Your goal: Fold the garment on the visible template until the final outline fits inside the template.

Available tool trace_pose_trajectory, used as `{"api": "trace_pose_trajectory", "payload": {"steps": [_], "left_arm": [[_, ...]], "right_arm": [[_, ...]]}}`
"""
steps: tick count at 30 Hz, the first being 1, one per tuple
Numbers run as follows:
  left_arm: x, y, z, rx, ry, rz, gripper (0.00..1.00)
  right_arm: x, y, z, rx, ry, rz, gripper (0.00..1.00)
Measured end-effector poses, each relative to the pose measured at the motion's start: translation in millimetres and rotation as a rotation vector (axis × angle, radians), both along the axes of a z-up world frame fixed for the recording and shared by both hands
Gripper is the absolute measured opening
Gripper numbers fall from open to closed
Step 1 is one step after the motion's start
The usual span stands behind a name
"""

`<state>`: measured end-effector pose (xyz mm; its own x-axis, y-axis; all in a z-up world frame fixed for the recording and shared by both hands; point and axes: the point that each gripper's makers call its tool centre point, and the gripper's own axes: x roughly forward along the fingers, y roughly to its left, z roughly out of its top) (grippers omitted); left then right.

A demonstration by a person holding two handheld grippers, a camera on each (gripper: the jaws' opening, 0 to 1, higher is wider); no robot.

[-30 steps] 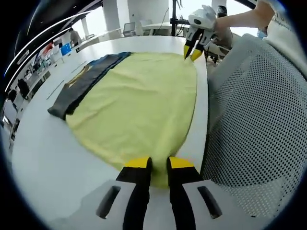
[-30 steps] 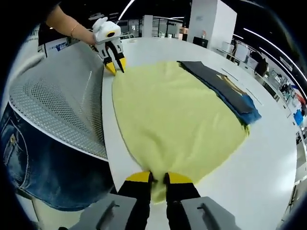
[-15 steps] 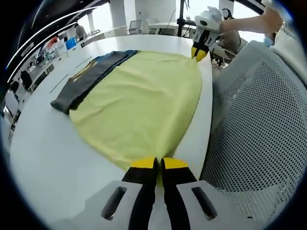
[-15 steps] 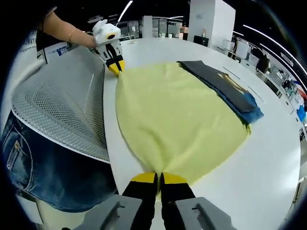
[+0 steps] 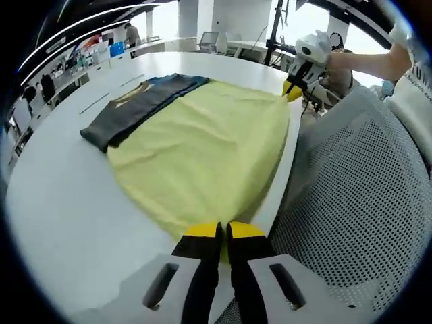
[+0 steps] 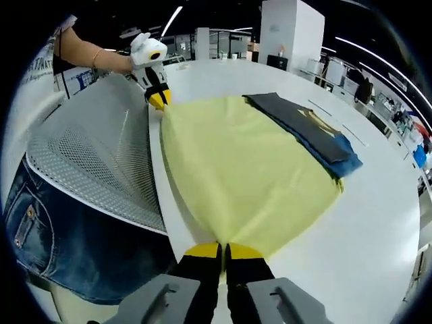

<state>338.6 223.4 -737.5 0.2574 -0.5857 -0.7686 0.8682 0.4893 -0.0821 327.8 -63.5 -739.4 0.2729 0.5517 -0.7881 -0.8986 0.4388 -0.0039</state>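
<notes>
A pale yellow garment [image 5: 202, 145] lies spread on the white table [image 5: 61, 196], its near edge lifted a little. My left gripper [image 5: 223, 233] is shut on one near corner of the garment. My right gripper [image 6: 224, 251] is shut on the other near corner, and it also shows far off in the left gripper view [image 5: 293, 92]. The yellow garment [image 6: 236, 169] stretches between the two grippers; the left gripper [image 6: 157, 102] shows far off in the right gripper view. A dark folded cloth with a blue part [image 5: 138, 101] [image 6: 307, 131] lies along the garment's far side.
A grey mesh chair back [image 5: 351, 202] [image 6: 88, 155] stands against the table's near edge. A person's forearm [image 6: 91, 55] and blue jeans [image 6: 61, 250] are beside it. Open white table [image 6: 378, 229] lies past the garment. Room fittings stand far behind.
Both grippers went from open to shut on the garment's near corners. They then rose and drew the near edge taut and up off the table.
</notes>
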Motion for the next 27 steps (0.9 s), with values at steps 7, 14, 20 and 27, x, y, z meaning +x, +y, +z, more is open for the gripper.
{"api": "trace_pose_trajectory", "payload": {"steps": [7, 14, 20, 27], "left_arm": [[-16.7, -4.0, 6.4, -0.029, 0.017, -0.021, 0.01], [-27.8, -1.6, 10.0, -0.038, 0.037, -0.012, 0.01], [-39.3, -4.9, 11.8, -0.042, 0.058, -0.032, 0.01], [-47.2, -5.9, 17.1, -0.049, 0.073, -0.033, 0.01]], "right_arm": [[-10.3, -2.6, 4.1, 0.004, 0.009, -0.014, 0.0], [-23.3, -0.7, 6.9, 0.024, 0.028, -0.012, 0.0], [-31.7, -2.0, 9.4, 0.021, 0.044, -0.007, 0.0], [-39.6, -2.8, 14.4, 0.024, 0.052, -0.006, 0.0]]}}
